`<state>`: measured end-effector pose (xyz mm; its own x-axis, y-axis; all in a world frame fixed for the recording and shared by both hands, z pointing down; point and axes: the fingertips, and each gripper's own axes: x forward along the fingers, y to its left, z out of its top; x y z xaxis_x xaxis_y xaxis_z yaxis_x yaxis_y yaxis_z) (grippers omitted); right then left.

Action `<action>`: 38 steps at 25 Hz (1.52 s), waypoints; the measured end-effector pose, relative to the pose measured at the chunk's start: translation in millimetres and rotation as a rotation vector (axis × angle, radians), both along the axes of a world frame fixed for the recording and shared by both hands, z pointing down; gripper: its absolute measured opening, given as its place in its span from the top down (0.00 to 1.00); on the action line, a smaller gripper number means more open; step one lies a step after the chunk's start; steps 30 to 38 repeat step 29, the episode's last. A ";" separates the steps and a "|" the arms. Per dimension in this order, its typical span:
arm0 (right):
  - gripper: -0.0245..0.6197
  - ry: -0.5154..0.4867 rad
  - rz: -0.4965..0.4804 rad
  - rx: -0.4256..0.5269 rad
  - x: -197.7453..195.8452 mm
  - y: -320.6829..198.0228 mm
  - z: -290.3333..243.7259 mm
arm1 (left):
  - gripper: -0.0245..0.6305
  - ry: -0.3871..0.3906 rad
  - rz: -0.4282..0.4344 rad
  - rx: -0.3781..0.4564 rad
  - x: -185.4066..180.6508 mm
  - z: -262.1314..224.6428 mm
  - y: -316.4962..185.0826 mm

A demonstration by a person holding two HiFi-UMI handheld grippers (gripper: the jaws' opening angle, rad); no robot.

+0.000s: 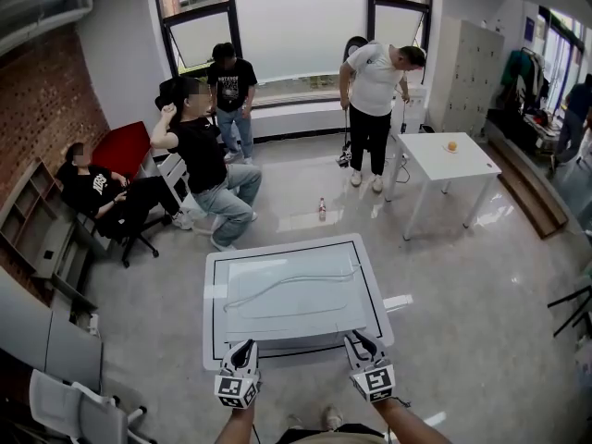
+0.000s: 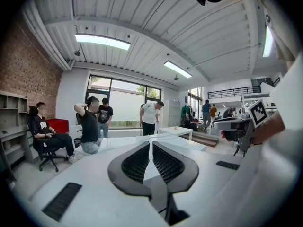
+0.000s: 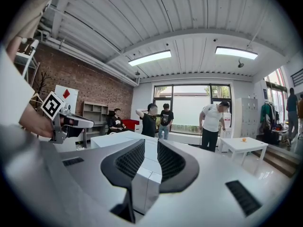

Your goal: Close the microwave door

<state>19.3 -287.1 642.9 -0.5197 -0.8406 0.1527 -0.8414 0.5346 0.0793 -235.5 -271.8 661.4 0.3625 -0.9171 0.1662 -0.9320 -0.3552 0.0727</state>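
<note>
**Head view, near to far.** The left gripper [image 1: 241,345] and right gripper [image 1: 362,339] hover at the near edge of a white worktop [image 1: 277,320].

- **Grippers:** The left gripper's jaws are together, tips meeting on nothing. The right gripper's jaws stand slightly apart, also empty.
- **On the worktop:** A thin curved line [image 1: 289,282] lies there, perhaps a cable, but it is too faint to name.
- **Beyond:** A bottle [image 1: 322,209] stands on the floor. A smaller white worktop [image 1: 435,166] at far right carries a small orange round thing [image 1: 452,146]. Several people [image 1: 375,109] sit or stand before the windows [image 1: 296,26].
- **Task state:** No microwave appears in any view, so neither its door's position nor the step in hand can be judged. Any next move would first need the microwave in view.
- **Cut off:** The person's arms are cut off at the lower edge.
</note>
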 end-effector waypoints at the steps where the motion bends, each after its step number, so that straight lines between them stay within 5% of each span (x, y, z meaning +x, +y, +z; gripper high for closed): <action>1: 0.85 0.000 -0.003 -0.001 -1.0 0.0 -0.6 | 0.95 -0.001 0.002 0.000 0.4 -0.7 -0.5; 38: 0.89 0.022 -0.029 -0.021 -6.7 3.3 -0.1 | 0.95 -0.009 0.027 -0.004 8.1 -3.4 -2.4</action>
